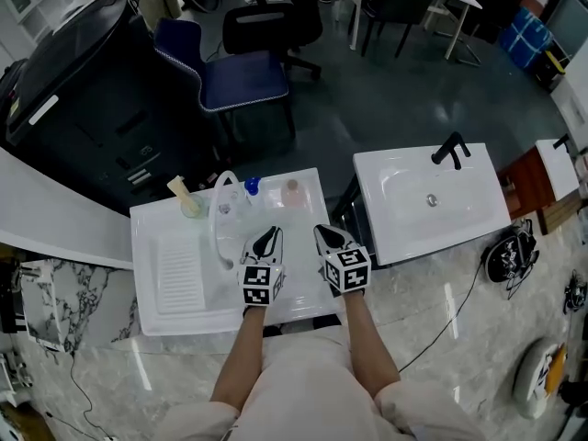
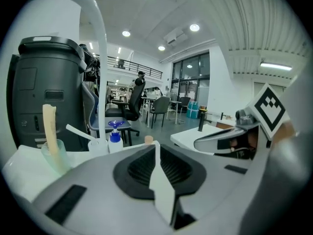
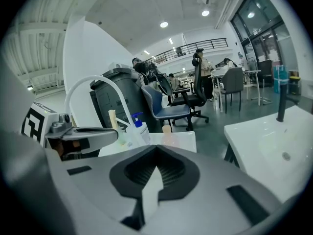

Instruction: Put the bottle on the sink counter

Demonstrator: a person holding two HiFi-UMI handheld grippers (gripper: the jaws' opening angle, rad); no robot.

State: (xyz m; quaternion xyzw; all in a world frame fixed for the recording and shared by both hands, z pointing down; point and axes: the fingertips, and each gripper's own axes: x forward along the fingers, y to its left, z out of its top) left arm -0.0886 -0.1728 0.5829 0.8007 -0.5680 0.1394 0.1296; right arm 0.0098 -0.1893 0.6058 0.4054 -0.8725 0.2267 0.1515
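We noted a blue chair (image 1: 241, 79), a black office chair (image 1: 276, 21) beyond it, a second white basin (image 1: 404, 219) with black tap (image 1: 450, 150) at right.

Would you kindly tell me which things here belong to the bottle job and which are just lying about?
Job: pump bottle, pink bottle (which is meant, unclear), sink counter, left gripper, right gripper, both shut.
Lying about: cup, second sink, blue chair.

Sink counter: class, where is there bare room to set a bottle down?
Free: the ribbed drainboard, left of the white faucet. Crowded: the back ledge, where cup, pump bottle and pinkish bottle stand in a row.
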